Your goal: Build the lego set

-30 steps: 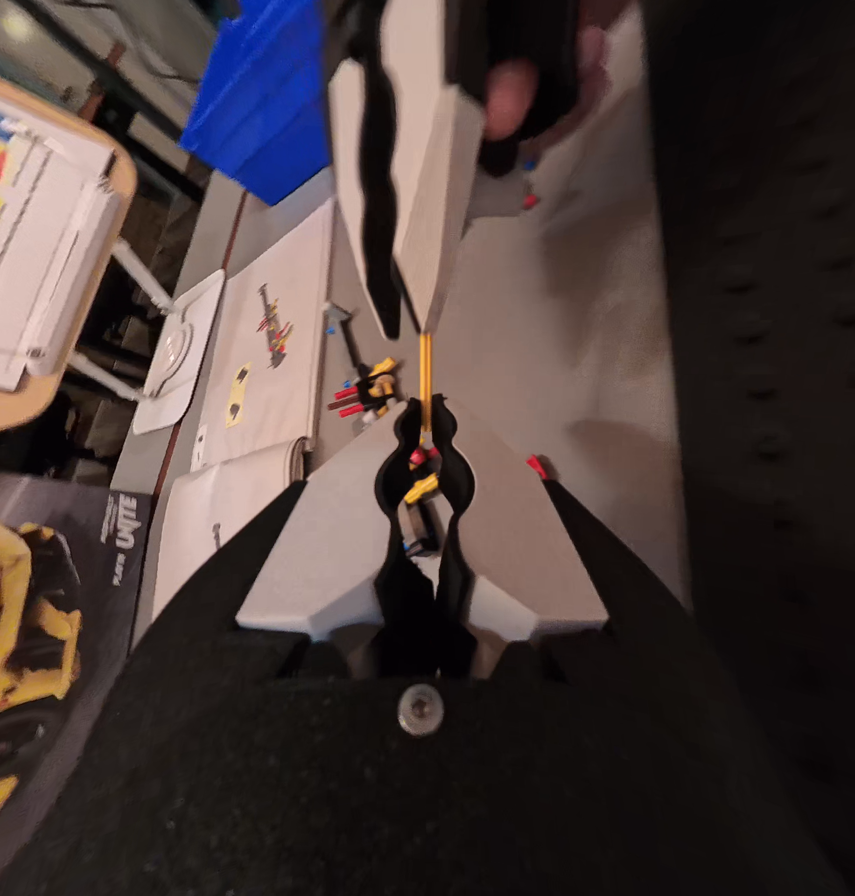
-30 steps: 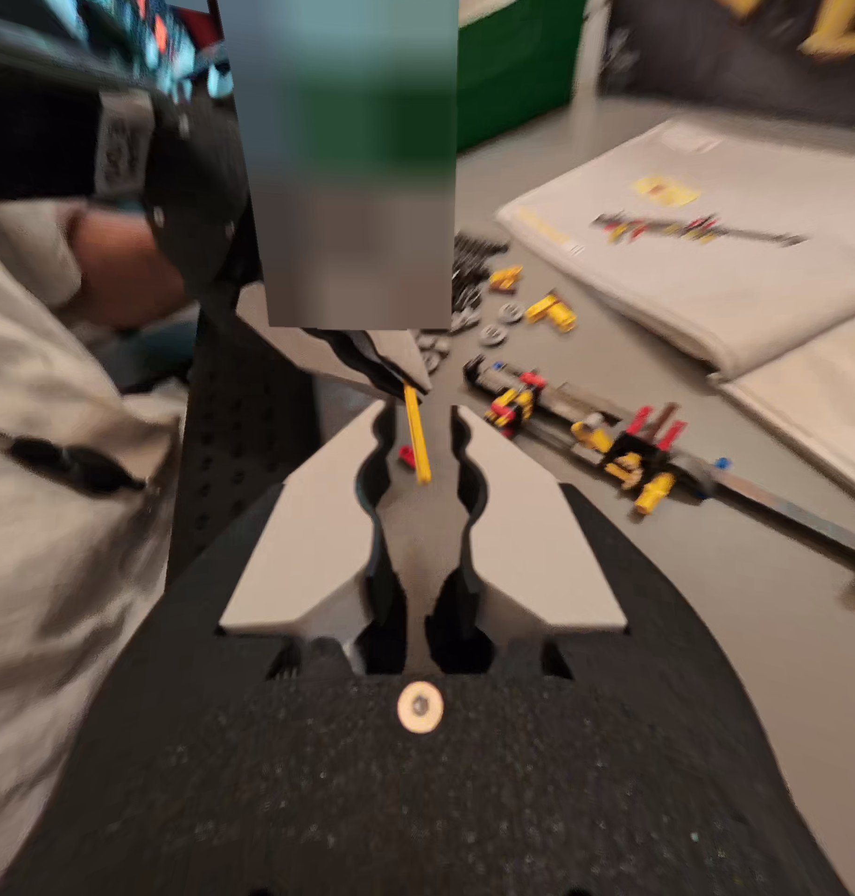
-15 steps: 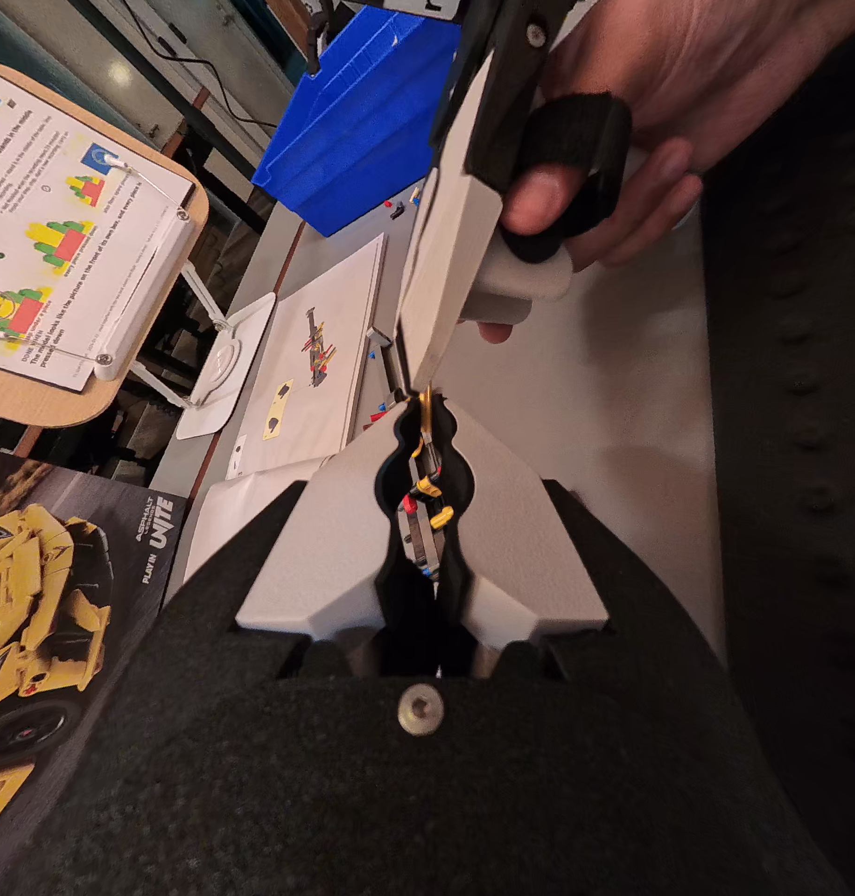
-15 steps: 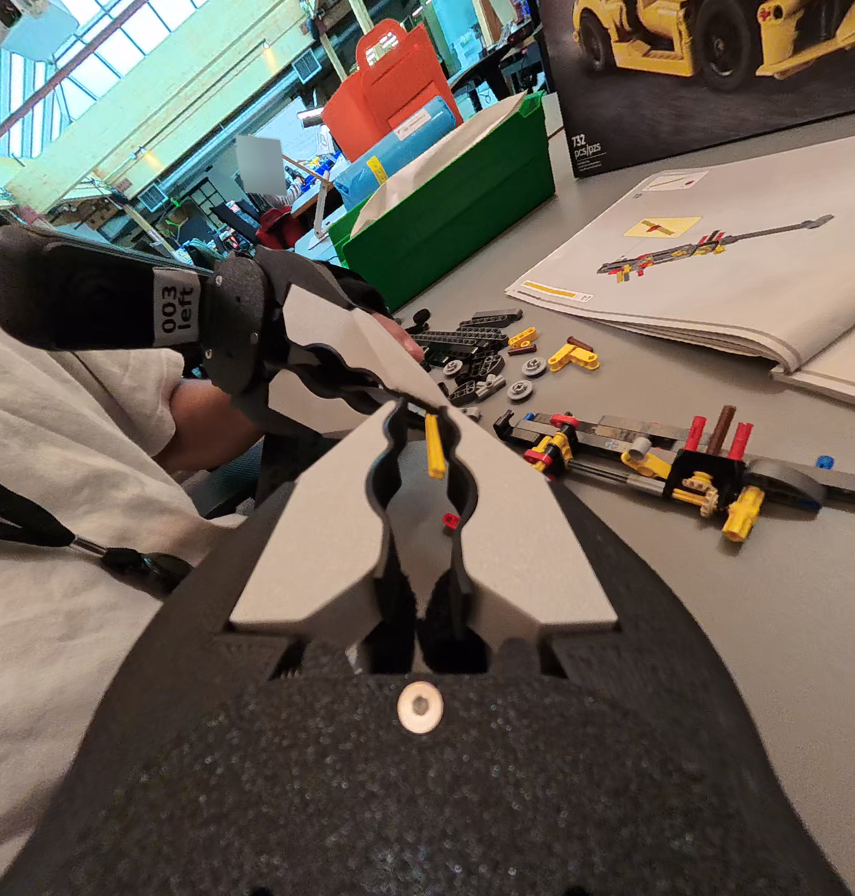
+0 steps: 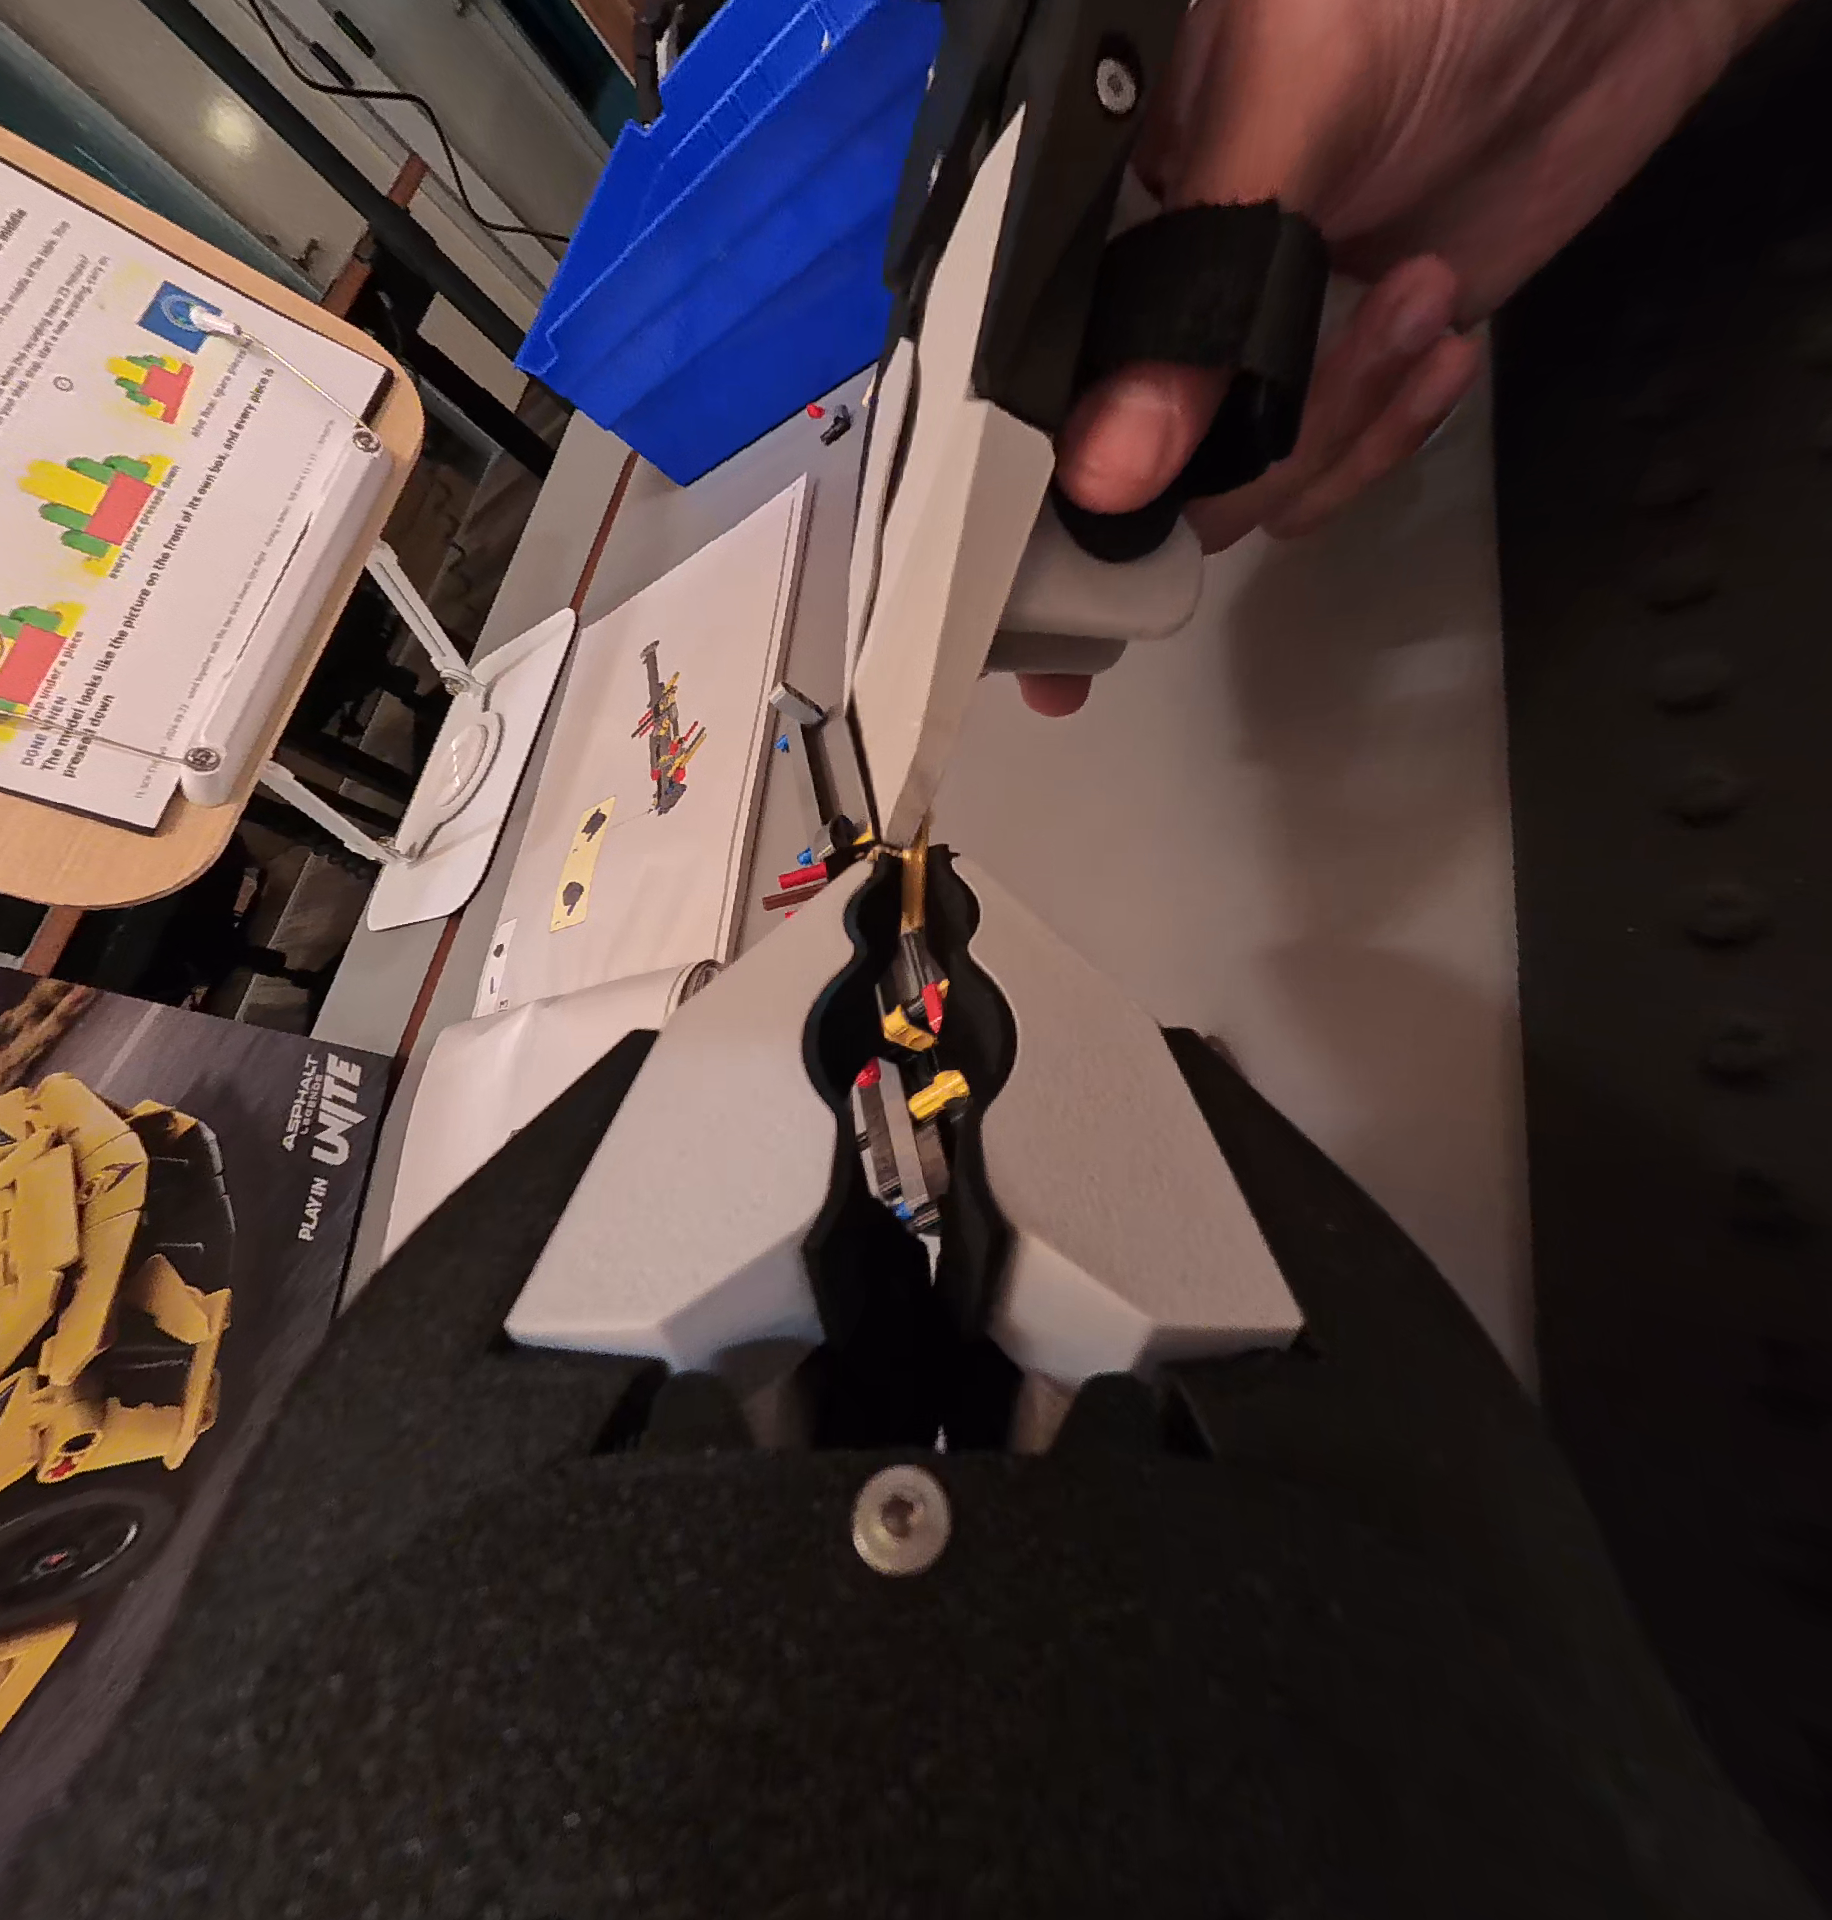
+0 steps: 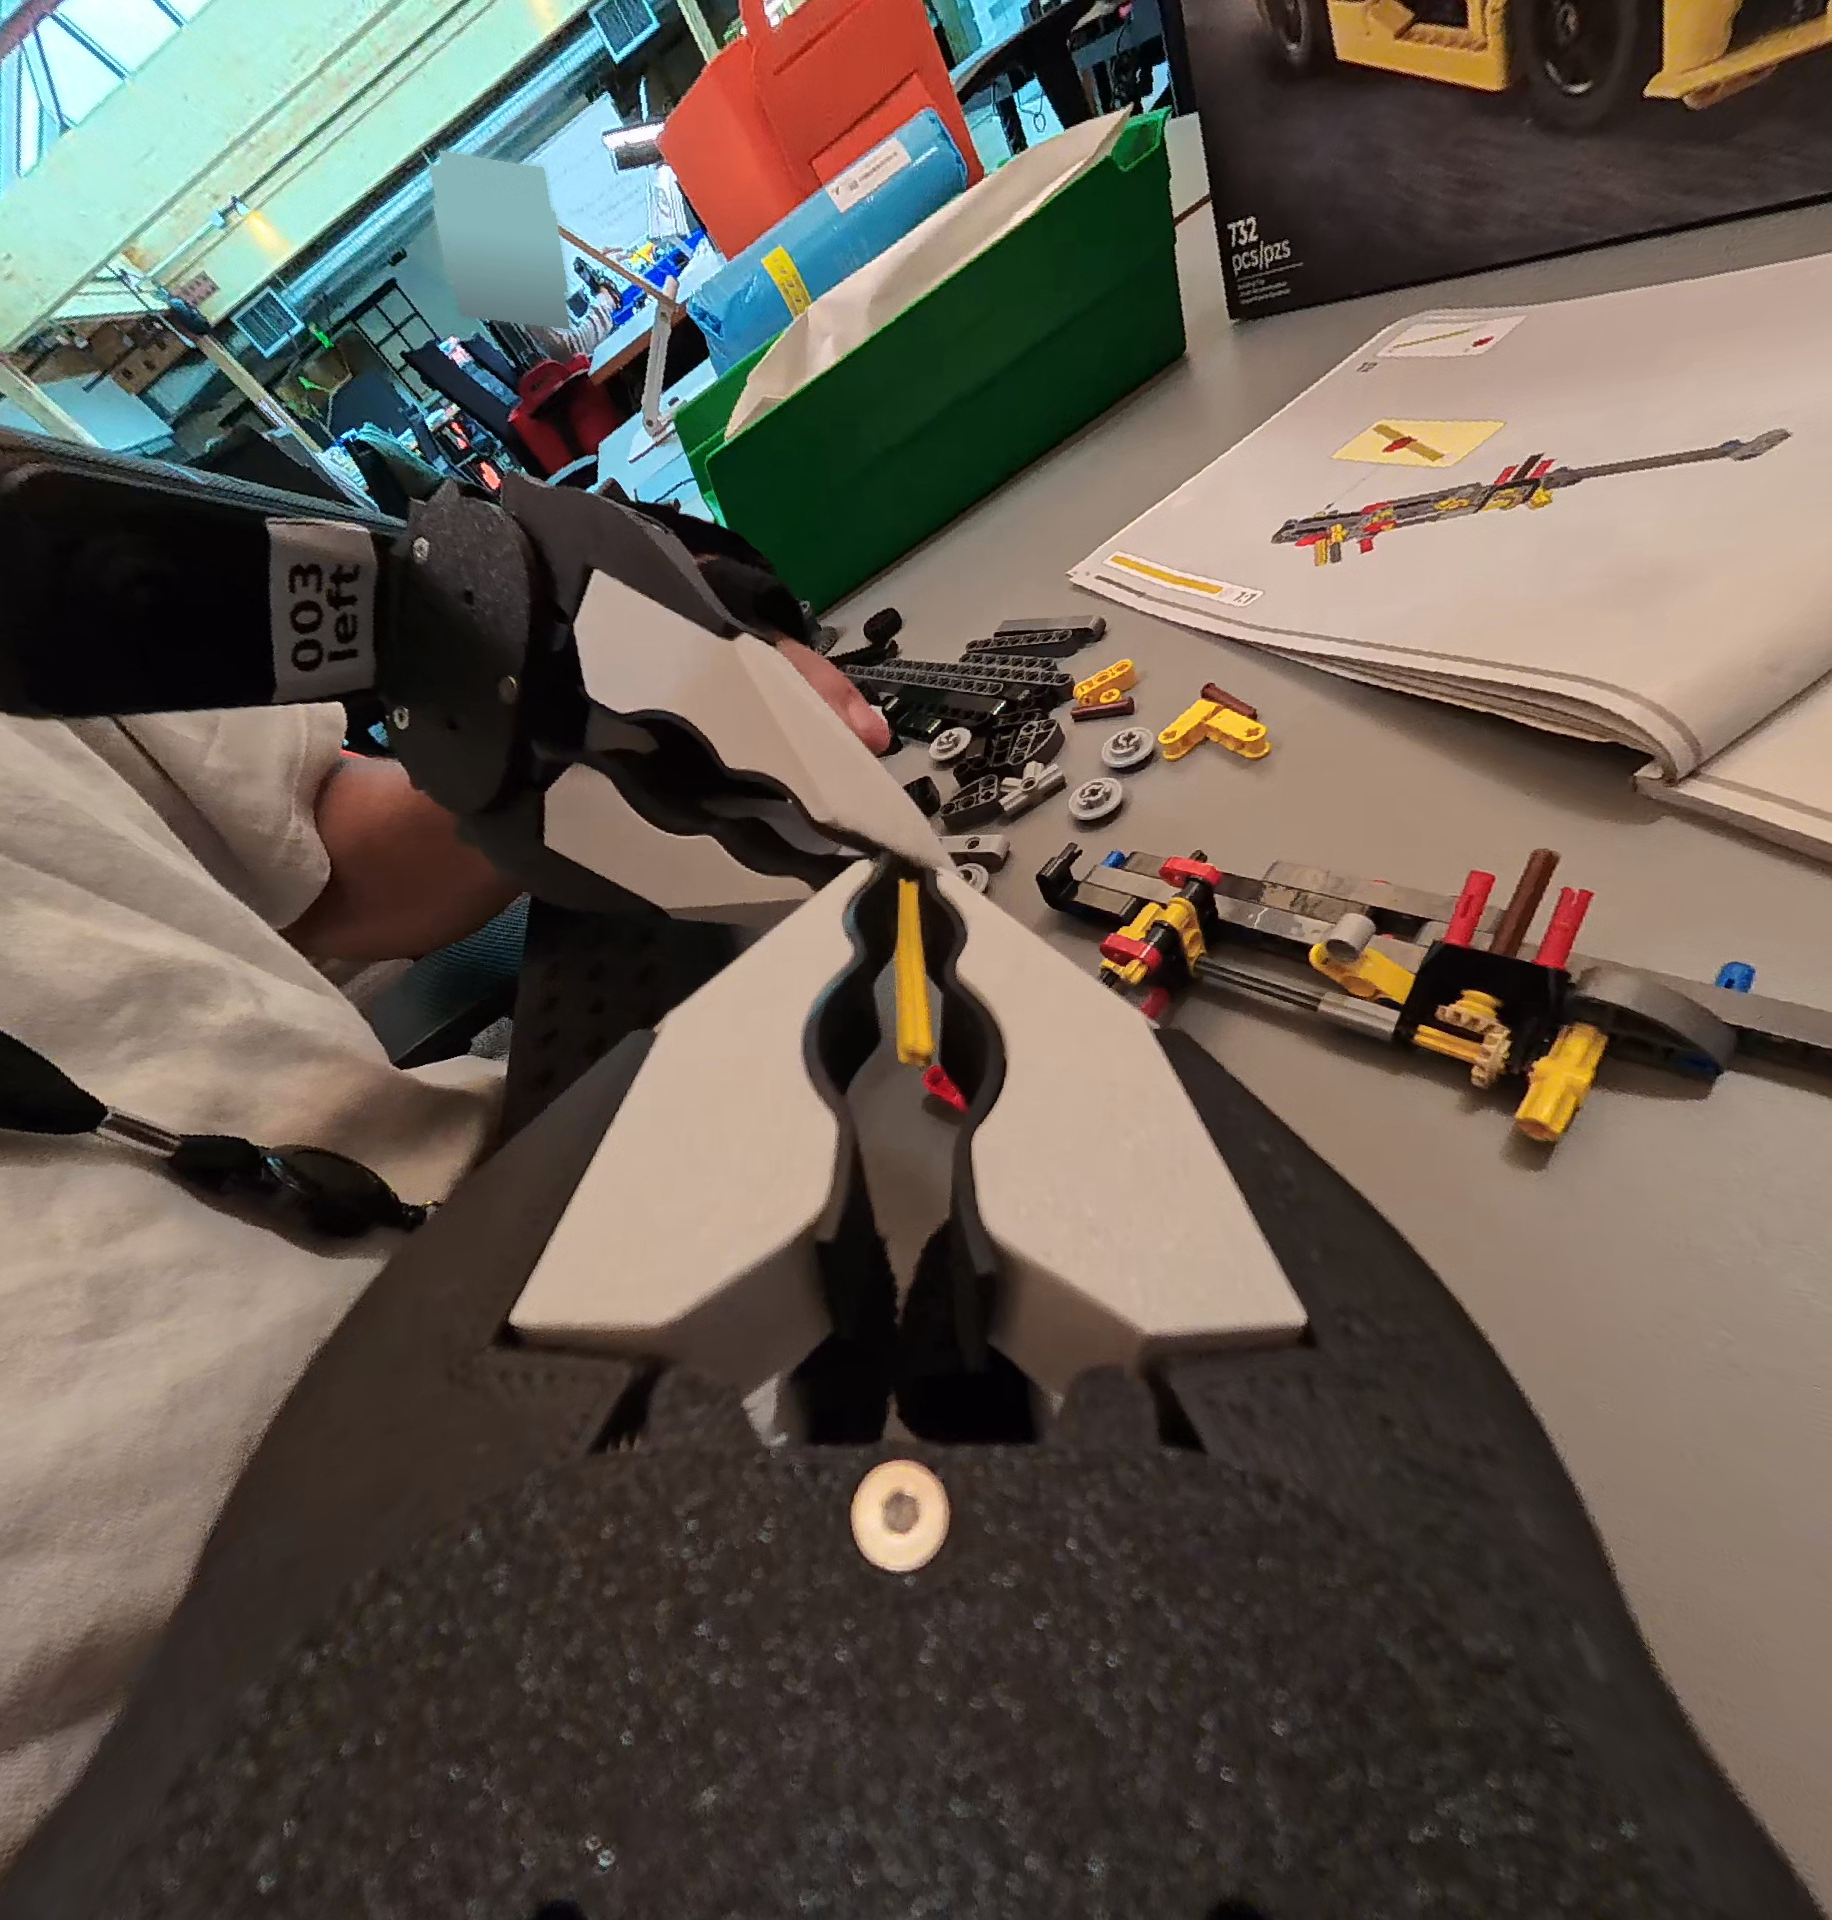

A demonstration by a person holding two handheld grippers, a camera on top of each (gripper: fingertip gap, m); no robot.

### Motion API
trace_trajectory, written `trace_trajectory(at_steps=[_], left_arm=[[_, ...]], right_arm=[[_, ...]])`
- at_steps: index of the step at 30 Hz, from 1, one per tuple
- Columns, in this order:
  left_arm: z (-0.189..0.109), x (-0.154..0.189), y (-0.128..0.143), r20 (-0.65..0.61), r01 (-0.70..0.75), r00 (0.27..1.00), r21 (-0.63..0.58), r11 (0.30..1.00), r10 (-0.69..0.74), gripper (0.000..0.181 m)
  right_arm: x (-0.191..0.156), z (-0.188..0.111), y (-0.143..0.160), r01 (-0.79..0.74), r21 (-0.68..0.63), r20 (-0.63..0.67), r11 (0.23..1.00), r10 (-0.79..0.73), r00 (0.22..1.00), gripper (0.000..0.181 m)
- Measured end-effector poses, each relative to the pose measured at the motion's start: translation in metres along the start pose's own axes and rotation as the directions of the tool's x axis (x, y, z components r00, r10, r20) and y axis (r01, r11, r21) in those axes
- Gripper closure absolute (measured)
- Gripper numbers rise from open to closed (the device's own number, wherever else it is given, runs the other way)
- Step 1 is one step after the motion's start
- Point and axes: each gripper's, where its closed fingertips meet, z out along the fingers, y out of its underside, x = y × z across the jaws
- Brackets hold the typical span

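Note:
A thin yellow axle lies between my right gripper's fingers, which are closed on it near their tips. My left gripper is shut on the same axle at its far end. The two grippers meet tip to tip above the grey table. The left gripper comes in from the left in the right wrist view. The right gripper comes down from above in the left wrist view. The long black, yellow and red lego assembly lies on the table to the right. A small red piece lies below the axle.
Loose black, grey and yellow parts lie behind the grippers. An open instruction booklet is at the right, a green bin and the set's box behind. A blue bin and a sheet on a stand are farther off. The tips of both grippers are at nearly the same place.
The right gripper has moved up over the axle held by the left gripper, and its fingers have closed on it. Both grippers have come tip to tip.

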Motion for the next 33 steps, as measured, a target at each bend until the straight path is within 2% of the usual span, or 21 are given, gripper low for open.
trace_trajectory(at_steps=[4,19,21,22,24,25,29,33], left_arm=[[0.0,0.0,0.001,0.0,0.003,1.0,-0.001,1.0,-0.003,0.179],[-0.002,-0.002,-0.002,0.007,0.031,0.999,0.018,0.999,-0.031,0.179],[-0.005,-0.003,0.01,-0.028,0.082,0.996,-0.021,0.996,-0.083,0.175],[-0.007,0.001,0.018,-0.089,0.151,0.984,-0.05,0.987,-0.155,0.167],[-0.015,0.024,0.034,-0.278,0.302,0.899,-0.168,0.938,-0.339,0.151],[-0.019,0.036,0.039,-0.342,0.333,0.852,-0.23,0.914,-0.396,0.145],[-0.014,0.049,0.048,-0.295,0.384,0.826,-0.33,0.862,-0.481,0.153],[-0.005,0.061,0.046,-0.271,0.409,0.811,-0.37,0.834,-0.519,0.149]], right_arm=[[-0.001,0.001,0.003,-0.011,-0.018,0.01,1.0,0.011,1.0,0.172],[-0.001,-0.001,0.0,0.027,0.013,0.002,1.0,-0.027,1.0,0.178],[0.005,-0.006,0.0,0.066,0.008,-0.046,0.998,-0.065,0.997,0.178],[0.008,-0.01,0.001,0.087,-0.008,-0.076,0.996,-0.087,0.993,0.179],[0.015,-0.017,0.006,0.159,-0.051,-0.142,0.986,-0.164,0.976,0.178],[0.017,-0.02,0.01,0.201,-0.077,-0.174,0.977,-0.212,0.962,0.178],[0.029,-0.023,0.024,0.342,-0.17,-0.293,0.924,-0.379,0.878,0.178],[0.026,-0.023,0.019,0.375,-0.119,-0.328,0.919,-0.393,0.859,0.178]])
